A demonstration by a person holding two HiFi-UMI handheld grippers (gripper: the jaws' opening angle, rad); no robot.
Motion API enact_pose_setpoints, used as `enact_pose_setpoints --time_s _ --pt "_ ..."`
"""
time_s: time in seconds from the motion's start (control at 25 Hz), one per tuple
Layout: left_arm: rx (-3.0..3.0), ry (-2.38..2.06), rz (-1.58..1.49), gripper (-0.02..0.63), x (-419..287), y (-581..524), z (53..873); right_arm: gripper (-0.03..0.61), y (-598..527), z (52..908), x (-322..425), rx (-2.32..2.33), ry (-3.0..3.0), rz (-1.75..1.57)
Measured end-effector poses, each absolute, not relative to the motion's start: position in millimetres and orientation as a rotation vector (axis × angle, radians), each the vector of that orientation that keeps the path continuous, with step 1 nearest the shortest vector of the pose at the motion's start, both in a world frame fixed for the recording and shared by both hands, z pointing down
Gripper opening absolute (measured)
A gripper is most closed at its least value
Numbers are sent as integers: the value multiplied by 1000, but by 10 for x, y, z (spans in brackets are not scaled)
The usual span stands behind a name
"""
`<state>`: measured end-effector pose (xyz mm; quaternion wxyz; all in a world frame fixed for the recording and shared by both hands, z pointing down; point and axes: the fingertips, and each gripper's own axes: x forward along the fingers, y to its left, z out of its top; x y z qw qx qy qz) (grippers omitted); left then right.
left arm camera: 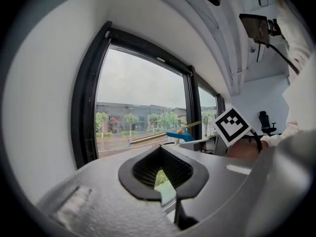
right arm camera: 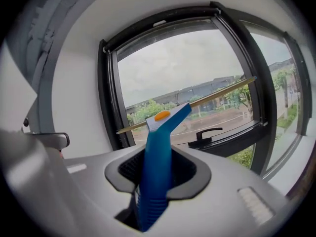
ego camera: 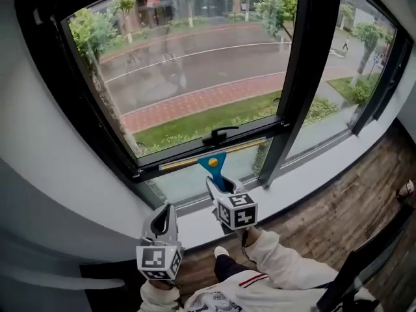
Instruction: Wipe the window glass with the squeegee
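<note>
A squeegee with a blue handle [ego camera: 214,166] and a long brass-coloured blade [ego camera: 214,153] is held up to the black-framed window glass [ego camera: 195,64]. The blade lies level along the pane's lower frame bar, just below the black window handle [ego camera: 220,135]. My right gripper [ego camera: 220,187] is shut on the squeegee handle [right arm camera: 155,172], and the blade [right arm camera: 197,102] crosses the glass ahead of it. I cannot tell whether the blade touches the glass. Lower left, my left gripper [ego camera: 164,220] hangs back from the window; its jaws [left arm camera: 163,174] are shut on nothing. The squeegee [left arm camera: 178,134] shows to its right.
A white sill [ego camera: 305,181] runs under the window, with a white wall [ego camera: 39,142] to the left. A thick black mullion [ego camera: 302,77] separates a second pane [ego camera: 351,57] on the right. Wooden floor [ego camera: 364,194] and a dark chair part [ego camera: 364,259] lie at lower right.
</note>
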<state>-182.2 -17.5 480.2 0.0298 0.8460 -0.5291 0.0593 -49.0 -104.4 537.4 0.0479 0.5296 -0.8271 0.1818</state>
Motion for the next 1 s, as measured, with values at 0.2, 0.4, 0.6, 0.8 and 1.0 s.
enact_pose_setpoints --time_s 0.2,0.4,0.6,0.8,1.0 --pt "2571 -1600 130 0 -1940 673 4989 118 -49 5208 -369 1700 -2495 510" --pt "2559 -1583 109 0 -1967 1215 5026 118 687 5057 -254 1732 -2482 484" --pt "2550 -1629 92 0 -1995 1401 4961 118 1013 4830 -67 1775 -2504 429" --pt "2551 -1661 118 0 -1828 1408 4920 118 1077 4736 142 1774 -2531 402" --pt "2574 -1686 137 0 -1616 1442 4783 118 1126 4730 286 1752 -2557 415"
